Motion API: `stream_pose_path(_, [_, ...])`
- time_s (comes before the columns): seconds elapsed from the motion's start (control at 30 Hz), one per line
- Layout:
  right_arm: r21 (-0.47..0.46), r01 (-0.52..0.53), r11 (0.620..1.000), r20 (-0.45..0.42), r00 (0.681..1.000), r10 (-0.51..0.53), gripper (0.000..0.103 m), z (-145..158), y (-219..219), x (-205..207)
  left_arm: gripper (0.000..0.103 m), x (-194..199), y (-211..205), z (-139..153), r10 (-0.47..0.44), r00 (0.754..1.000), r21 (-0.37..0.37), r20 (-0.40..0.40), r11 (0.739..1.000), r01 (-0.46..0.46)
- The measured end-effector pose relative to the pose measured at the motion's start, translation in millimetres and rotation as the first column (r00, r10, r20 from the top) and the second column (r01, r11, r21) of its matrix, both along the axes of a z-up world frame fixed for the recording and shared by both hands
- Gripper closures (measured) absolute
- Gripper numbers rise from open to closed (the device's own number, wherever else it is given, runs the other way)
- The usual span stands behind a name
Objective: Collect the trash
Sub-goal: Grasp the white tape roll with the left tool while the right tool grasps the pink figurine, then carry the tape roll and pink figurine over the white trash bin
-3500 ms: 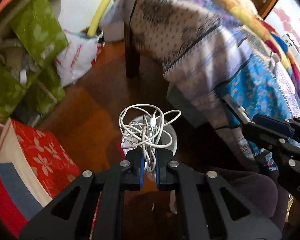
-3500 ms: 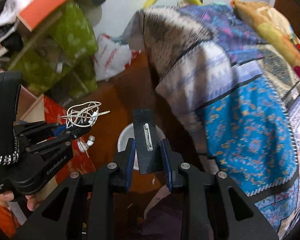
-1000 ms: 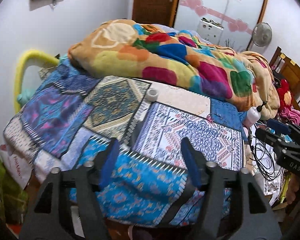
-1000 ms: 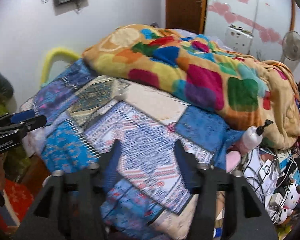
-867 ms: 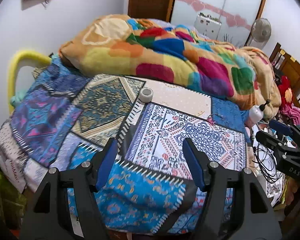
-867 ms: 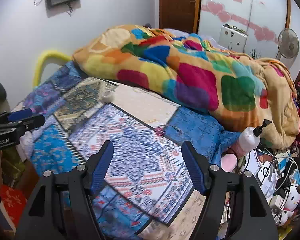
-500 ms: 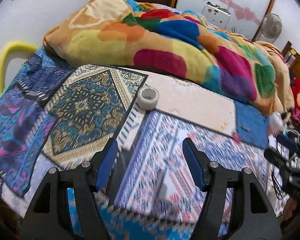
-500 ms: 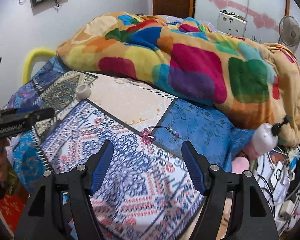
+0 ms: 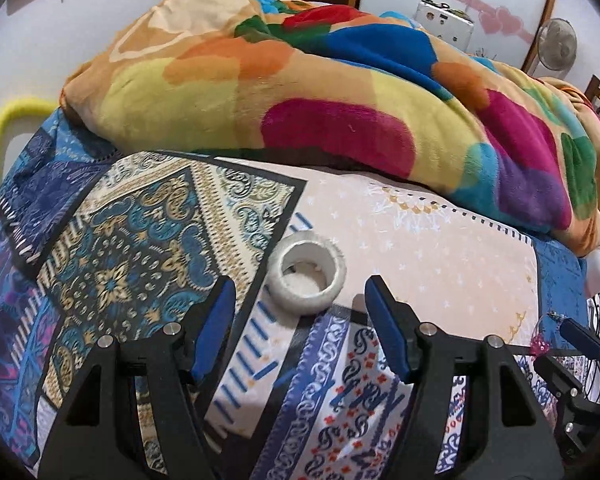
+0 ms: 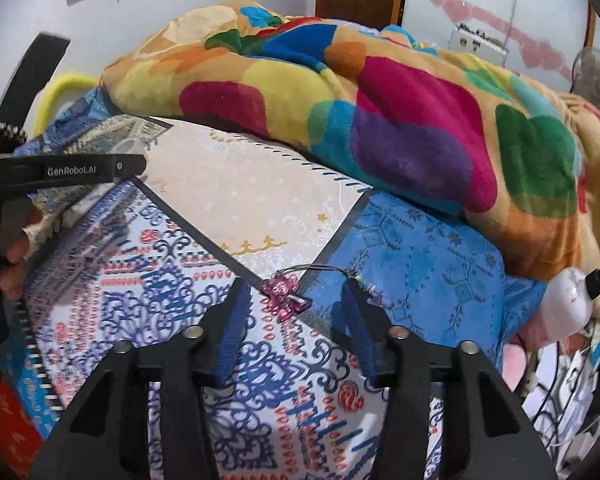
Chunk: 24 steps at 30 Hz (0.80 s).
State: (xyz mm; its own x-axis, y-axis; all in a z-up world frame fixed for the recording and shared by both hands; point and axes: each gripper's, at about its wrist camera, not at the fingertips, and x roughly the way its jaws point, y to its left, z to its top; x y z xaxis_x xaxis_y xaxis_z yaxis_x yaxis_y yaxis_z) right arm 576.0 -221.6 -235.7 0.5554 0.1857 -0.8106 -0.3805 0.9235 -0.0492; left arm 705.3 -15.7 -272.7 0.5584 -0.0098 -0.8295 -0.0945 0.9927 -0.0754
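Observation:
A white tape roll (image 9: 307, 273) lies on the patterned bed sheet (image 9: 420, 248), just beyond my left gripper (image 9: 298, 295), whose jaws stand wide open either side of it, empty. A small pink charm on a thin wire (image 10: 286, 295) lies on the sheet between the open, empty fingers of my right gripper (image 10: 294, 295). The left gripper also shows at the left of the right wrist view (image 10: 132, 166). The right gripper's tip shows at the right of the left wrist view (image 9: 570, 326).
A colourful fleece blanket (image 9: 340, 100) is heaped across the back of the bed. A white pump bottle (image 10: 568, 300) lies at the bed's right edge above cables and clutter (image 10: 572, 392). A yellow hoop (image 9: 4, 120) stands by the wall at left.
Both grippers, earlier shut on white earphones and a dark clip over a bin, are now open and empty. They have moved down close over the bed, to the tape roll and the charm.

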Motion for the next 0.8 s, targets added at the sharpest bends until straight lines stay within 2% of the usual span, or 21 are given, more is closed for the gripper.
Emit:
stream_pose_path(0.1, [-0.017, -0.006, 1.000, 0.014, 1.000, 0.006, 0.070, -5, 3, -2, 0.040, 1, -7, 0, -0.016, 0.999, 0.037, 0.029, 0.999, 0.015])
stream_pose_path(0.23, [0.018, 0.007, 1.000, -0.001, 1.000, -0.007, 0.078, -7, 2, 0, 0.067, 6, -9, -4, -0.022, 0.999, 0.047, 0.026, 0.999, 0.021])
stream_pose_path(0.43, [0.084, 0.071, 0.994, -0.057, 0.996, -0.066, 0.081, -2, -5, 5, 0.067, -3, -10, 0, -0.059, 0.998, 0.044, -0.008, 0.997, 0.059])
stream_pose_path(0.53, [0.094, 0.086, 0.992, -0.052, 0.995, -0.082, 0.081, 4, -5, 5, 0.067, -16, -13, 6, -0.072, 0.997, 0.055, -0.013, 0.996, 0.072])
stream_pose_path(0.63, [0.119, 0.094, 0.988, -0.021, 0.995, -0.092, 0.081, 28, -10, -7, 0.067, -33, -14, 21, -0.086, 0.996, 0.052, -0.010, 0.995, 0.086])
stream_pose_path(0.77, [0.124, 0.085, 0.989, 0.003, 0.996, -0.086, 0.081, 45, -11, -14, 0.067, -56, -18, 47, -0.098, 0.995, 0.065, 0.011, 0.993, 0.097])
stream_pose_path(0.8, [0.131, 0.076, 0.988, 0.021, 0.997, -0.080, 0.081, 60, -12, -20, 0.067, -61, -19, 53, -0.099, 0.995, 0.073, 0.017, 0.993, 0.098])
